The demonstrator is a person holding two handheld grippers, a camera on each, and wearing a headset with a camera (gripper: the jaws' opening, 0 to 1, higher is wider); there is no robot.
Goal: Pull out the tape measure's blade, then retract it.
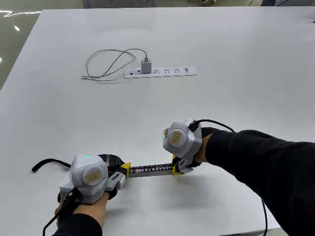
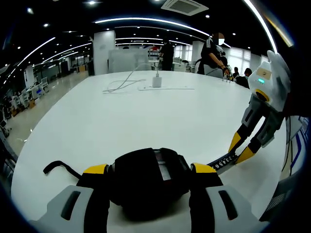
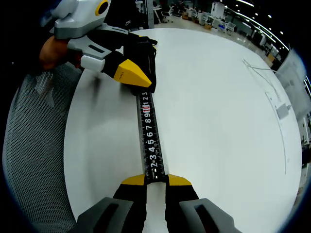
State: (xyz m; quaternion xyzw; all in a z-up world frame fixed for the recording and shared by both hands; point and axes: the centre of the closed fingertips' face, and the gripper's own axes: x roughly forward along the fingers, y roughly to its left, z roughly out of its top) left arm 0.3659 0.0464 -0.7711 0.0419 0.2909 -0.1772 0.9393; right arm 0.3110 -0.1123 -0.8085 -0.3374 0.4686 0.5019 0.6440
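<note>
Case of black rounded tape measure (image 3: pixel 143 51) sits squeezed in our left gripper (image 2: pixel 149 169) on the white table (image 1: pixel 221 98); our right gripper (image 3: pixel 155 180), nearly closed, pinches the tip of its dark numbered blade (image 3: pixel 148 131), extended a short way.

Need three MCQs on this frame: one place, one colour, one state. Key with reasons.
1. Power strip, relative to the left tool and right tool?
A. Between them.
B. Beyond both, farther up the table.
C. Nearer the person.
2. Colour of the tape measure's case?
A. Black.
B. Red.
C. Blue.
3. Blade state?
A. Fully retracted.
B. Detached.
C. Pulled out, end held by the right tool.
Key: B, it lies past both in the head view; A, black between the left tool's yellow tips; C, numbered blade spans case to right tool.
</note>
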